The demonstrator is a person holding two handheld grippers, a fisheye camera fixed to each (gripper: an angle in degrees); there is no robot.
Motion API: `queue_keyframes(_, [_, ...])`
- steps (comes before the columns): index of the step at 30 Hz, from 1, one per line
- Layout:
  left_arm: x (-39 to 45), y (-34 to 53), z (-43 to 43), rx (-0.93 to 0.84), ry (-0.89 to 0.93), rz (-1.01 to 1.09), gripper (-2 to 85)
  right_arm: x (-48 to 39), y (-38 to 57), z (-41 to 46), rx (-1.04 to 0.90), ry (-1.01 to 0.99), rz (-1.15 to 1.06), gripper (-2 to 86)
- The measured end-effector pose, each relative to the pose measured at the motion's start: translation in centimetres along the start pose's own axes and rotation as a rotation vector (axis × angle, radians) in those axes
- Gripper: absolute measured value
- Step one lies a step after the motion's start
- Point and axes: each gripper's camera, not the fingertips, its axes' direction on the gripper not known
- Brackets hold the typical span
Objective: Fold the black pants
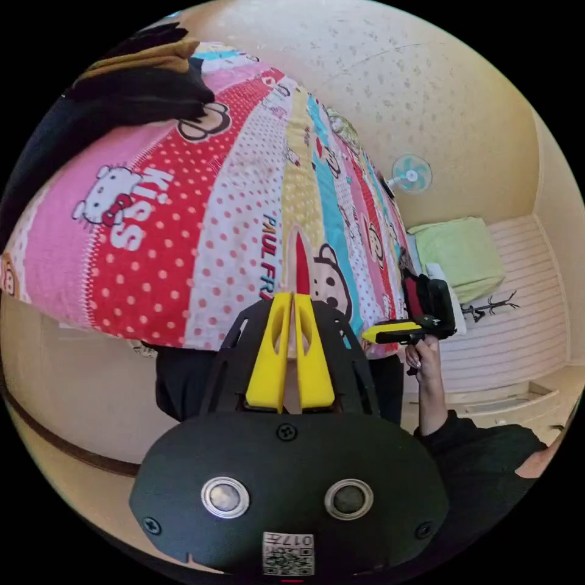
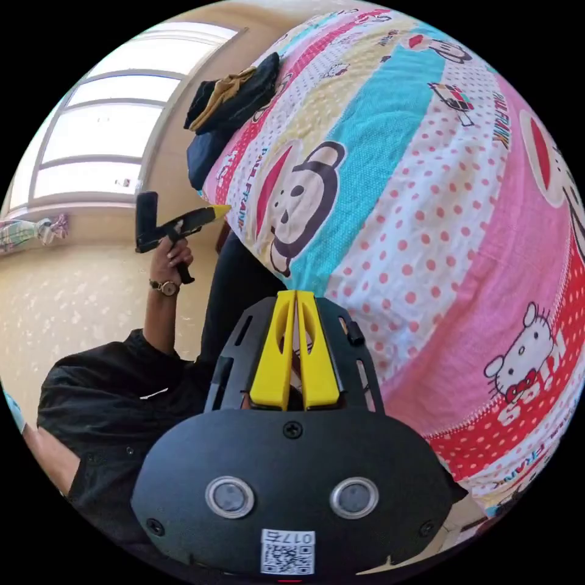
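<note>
A pile of dark clothes (image 1: 137,82) with a mustard piece in it lies on the far part of the bed (image 1: 201,244); which piece is the black pants I cannot tell. My left gripper (image 1: 293,297) has its yellow jaws shut with nothing between them, held over the near edge of the bed, well away from the pile. In the left gripper view a hand holds my right gripper (image 1: 367,335) off the bed's side. My right gripper (image 2: 295,294) is shut and holds nothing. The same clothes pile (image 2: 234,91) lies far off, and the left gripper (image 2: 224,209) is raised beside the bed.
The bed has a bright cartoon sheet (image 2: 426,183) with dots and stripes. A person in black (image 2: 116,390) stands at its edge. A fan (image 1: 411,175) and a green cloth (image 1: 463,253) are at the wall, a window (image 2: 91,140) on the other side.
</note>
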Motion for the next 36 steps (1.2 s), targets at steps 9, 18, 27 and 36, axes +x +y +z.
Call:
queue_keyframes(9, [-13.6,-14.1,-17.9,0.263,0.024,-0.142,9.8,-0.7,-9.2,4.0,-0.254,0.115,0.022,0.1])
queue_keyframes(18, [-20.7,-23.5,-15.8,0.180,-0.124,-0.275,10.7,2.1,-9.4,4.4,-0.131,-0.064,0.020,0.0])
queue_keyframes(27, [-11.3,-20.5,-15.7,0.302,0.099,-0.069,2.7,1.8,-9.0,5.2,-0.085,-0.022,0.048,0.0])
queue_keyframes(36, [12.6,-10.1,-11.4,0.132,0.033,0.501,0.6,2.0,-1.2,3.8,0.225,-0.193,0.008,0.3])
